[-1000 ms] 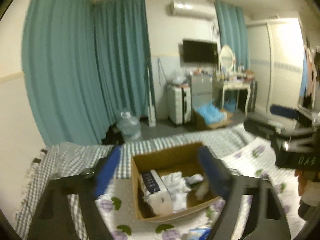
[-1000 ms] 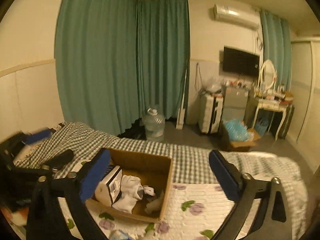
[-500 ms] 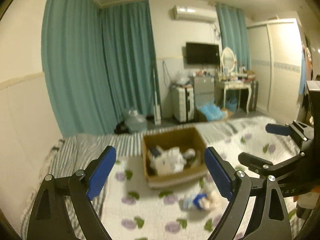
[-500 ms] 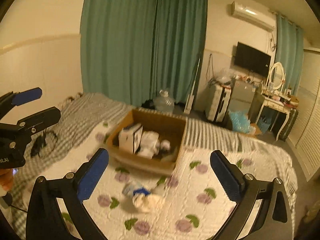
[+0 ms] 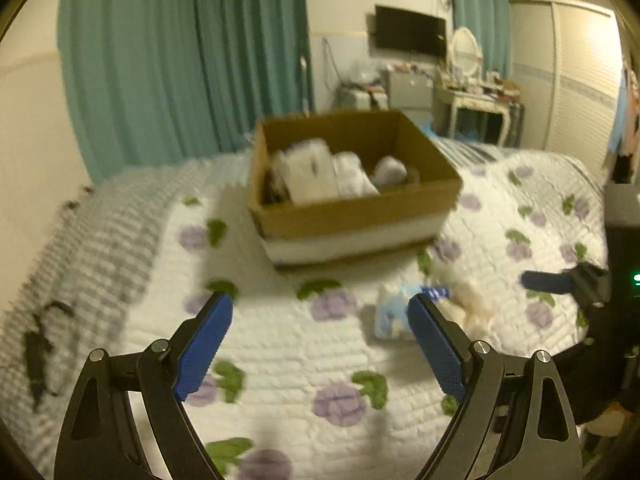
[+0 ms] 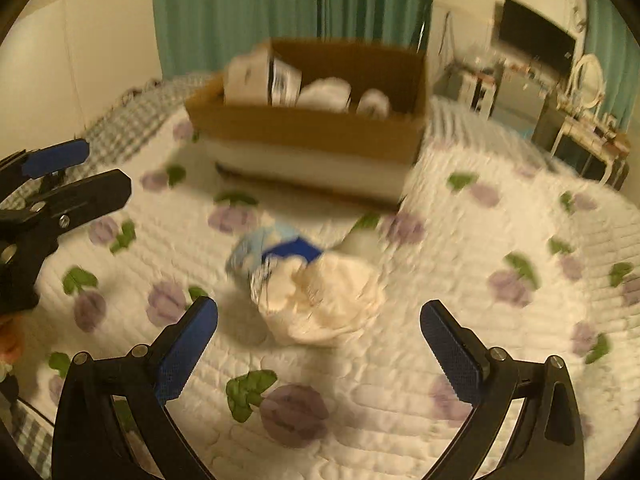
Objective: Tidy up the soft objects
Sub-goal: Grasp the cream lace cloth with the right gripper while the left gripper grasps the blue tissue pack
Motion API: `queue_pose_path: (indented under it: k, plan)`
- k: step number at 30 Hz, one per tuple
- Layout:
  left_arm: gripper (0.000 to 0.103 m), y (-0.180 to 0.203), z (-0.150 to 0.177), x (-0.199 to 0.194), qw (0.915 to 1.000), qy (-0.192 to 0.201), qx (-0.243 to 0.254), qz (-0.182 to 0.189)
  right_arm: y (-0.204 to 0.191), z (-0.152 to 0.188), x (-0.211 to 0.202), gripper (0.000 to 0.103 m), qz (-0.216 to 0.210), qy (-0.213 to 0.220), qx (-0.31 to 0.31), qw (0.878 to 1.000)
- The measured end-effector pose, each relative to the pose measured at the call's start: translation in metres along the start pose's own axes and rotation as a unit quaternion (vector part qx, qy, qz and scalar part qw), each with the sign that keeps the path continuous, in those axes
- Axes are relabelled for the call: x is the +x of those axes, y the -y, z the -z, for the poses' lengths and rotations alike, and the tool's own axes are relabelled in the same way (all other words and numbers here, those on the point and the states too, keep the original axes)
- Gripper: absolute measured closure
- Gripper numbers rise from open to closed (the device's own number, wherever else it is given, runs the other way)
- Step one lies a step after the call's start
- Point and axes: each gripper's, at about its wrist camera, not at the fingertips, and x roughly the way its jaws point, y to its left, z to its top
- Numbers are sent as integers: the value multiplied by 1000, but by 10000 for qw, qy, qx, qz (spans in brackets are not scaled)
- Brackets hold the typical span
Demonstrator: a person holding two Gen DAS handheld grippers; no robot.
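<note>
A crumpled cream-white soft item point(image 6: 324, 300) and a light-blue soft item point(image 6: 260, 252) lie together on the floral quilt point(image 6: 460, 280), in front of a cardboard box point(image 6: 312, 128) that holds white soft things. My right gripper point(image 6: 318, 316) is open and empty, just short of the pile. My left gripper point(image 5: 320, 316) is open and empty above the quilt; the pile point(image 5: 400, 312) sits by its right fingertip and the box point(image 5: 352, 208) is beyond. Each gripper shows at the edge of the other's view.
A checked blanket point(image 5: 100, 220) covers the bed's left side, with a dark cable point(image 5: 36, 352) on it. Teal curtains point(image 5: 180, 60), a TV point(image 5: 410, 38) and a dressing table point(image 5: 472, 100) stand beyond the bed.
Both grippers have dropped down toward the quilt and now look at the loose pile from close by. The box looms larger. Both stay open.
</note>
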Motion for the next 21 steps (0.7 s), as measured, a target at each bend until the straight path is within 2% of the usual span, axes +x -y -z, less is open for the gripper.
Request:
queue_pose_path:
  k: [1,3,6,7,8,11,15,21]
  plan:
    - [12,0,2,7,9999,-69,6,82,-2,0,8,3,27,-87,-74,9999]
    - [12,-1,4,14,9999,-107,24,-57,-6,1,19,11,197,-163,-206,9995]
    - [12,-5,9,22,9996,-165,34,-237,-4,1,25,44,199,-217,-144,9995]
    - [12,-8,11,23,9996,-215,1,-197,-3,2,26,62,195,-224,-117,9995]
    - [12,-10,12,24,9995,-287,-67,-114,-1,2,24,68,198,-202,-86,9996]
    - [12,-12,16,25,9981,-537,-201,237,5,3,7,73,121,20,83,9999]
    - [12,2,14,17,9981,-562,-68,229,15,0,-18,73,120,299,321,9990]
    - [12,26,12,23,9967,-654,-42,474,45,-9,-51,73,235,734,600,9952]
